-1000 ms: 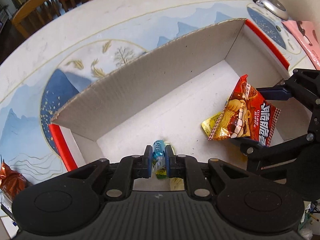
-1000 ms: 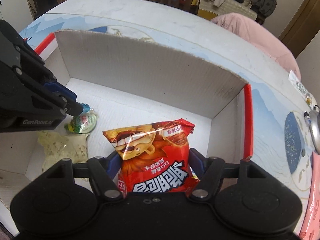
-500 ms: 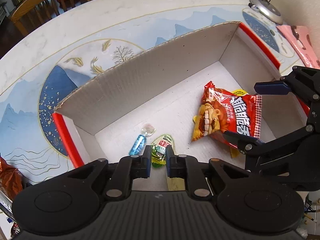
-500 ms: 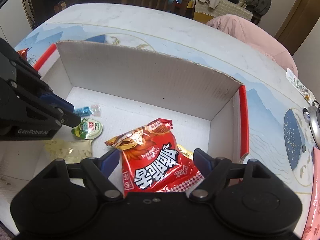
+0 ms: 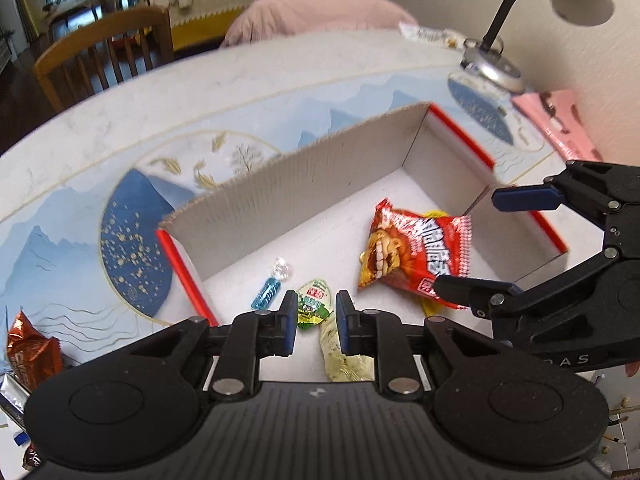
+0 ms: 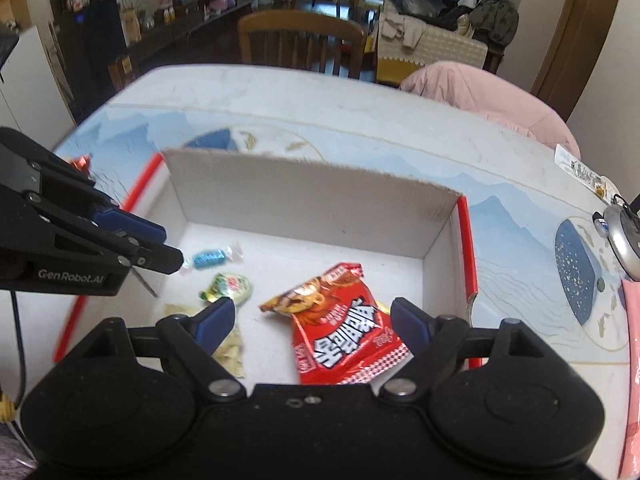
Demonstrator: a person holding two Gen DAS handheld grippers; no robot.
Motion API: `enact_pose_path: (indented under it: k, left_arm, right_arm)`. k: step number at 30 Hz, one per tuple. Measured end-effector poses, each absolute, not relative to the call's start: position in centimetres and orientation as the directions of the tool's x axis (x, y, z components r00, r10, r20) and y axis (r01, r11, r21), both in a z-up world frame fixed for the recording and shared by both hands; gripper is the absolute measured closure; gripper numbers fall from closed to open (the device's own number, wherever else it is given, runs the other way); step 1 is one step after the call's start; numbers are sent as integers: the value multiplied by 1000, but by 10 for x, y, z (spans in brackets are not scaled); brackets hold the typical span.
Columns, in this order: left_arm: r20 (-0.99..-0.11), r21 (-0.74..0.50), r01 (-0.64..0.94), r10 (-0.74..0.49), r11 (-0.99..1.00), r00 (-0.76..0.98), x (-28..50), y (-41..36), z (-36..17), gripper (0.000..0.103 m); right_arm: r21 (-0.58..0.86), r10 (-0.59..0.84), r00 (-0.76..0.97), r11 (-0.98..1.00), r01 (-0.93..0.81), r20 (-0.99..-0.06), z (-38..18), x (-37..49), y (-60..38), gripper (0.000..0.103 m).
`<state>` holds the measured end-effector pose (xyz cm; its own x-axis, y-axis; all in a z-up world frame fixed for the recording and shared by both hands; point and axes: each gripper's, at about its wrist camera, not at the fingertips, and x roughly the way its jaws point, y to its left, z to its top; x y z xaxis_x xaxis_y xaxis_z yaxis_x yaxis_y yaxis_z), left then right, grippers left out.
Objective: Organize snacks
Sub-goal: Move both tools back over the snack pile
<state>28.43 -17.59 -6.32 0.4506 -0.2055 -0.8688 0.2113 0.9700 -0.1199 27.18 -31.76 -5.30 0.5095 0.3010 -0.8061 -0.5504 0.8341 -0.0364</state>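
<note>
A cardboard box [image 5: 312, 184] with red edges stands on the painted table. On its floor lie a red snack bag [image 5: 416, 256], a blue wrapped candy [image 5: 266, 296], a green packet [image 5: 314, 304] and a pale packet [image 5: 344, 356]. My left gripper [image 5: 316, 312] hovers above the green packet, its jaws opening a little, with nothing pressed between them. My right gripper [image 6: 312, 312] hangs over the red snack bag [image 6: 344, 328] with its jaws opening wide, and the bag lies free below. The right wrist view shows the blue candy [image 6: 208, 258] just past the left gripper [image 6: 160, 252].
An orange-brown snack bag [image 5: 32, 352] lies on the table left of the box. A desk lamp [image 5: 492, 64] and a pink item [image 5: 560, 124] stand at the far right. A wooden chair [image 5: 100, 56] is behind the table. The box's walls [image 6: 320, 208] rise around the snacks.
The left gripper let go of the blue candy and the right gripper let go of the red bag. Both rose and drew back, and both snacks now lie on the box floor.
</note>
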Motion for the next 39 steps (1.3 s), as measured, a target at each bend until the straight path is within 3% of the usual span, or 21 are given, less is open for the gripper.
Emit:
enact_pose_path:
  k: [14,17,19,21,26,31,39]
  left_arm:
    - [-780,-124,228,-237,966,580,223,-134,-19,75]
    - [-758,-133,225,-245,965,604,208,-120,-10,66]
    - [-743,-148,222,-256,964,619,198,-109,-5,53]
    - [-728,-151,220,-259,964,635,188,-98,0,49]
    - [-703,-157,212,-260,965,662,165,-72,7,47]
    - [-676,-163,188,-249,968,693,141,-39,11,36]
    - [-649,-168,114,-197,979,735,110,18,5,33]
  right_arm:
    - [61,396,579,857,-511,-713,-8,218,-299,12]
    - [78,413,593,858,-507,-691,-1,205,-289,12]
    - [94,428,598,857,-506,-678,4,197,-282,11]
    - [112,445,602,854,-508,-662,8,188,-273,11]
    - [136,479,615,844,-519,-626,16,170,-252,2]
    - [147,505,617,831,-536,-604,17,157,-229,0]
    - [176,533,599,816,-550,-598,10,139,-188,0]
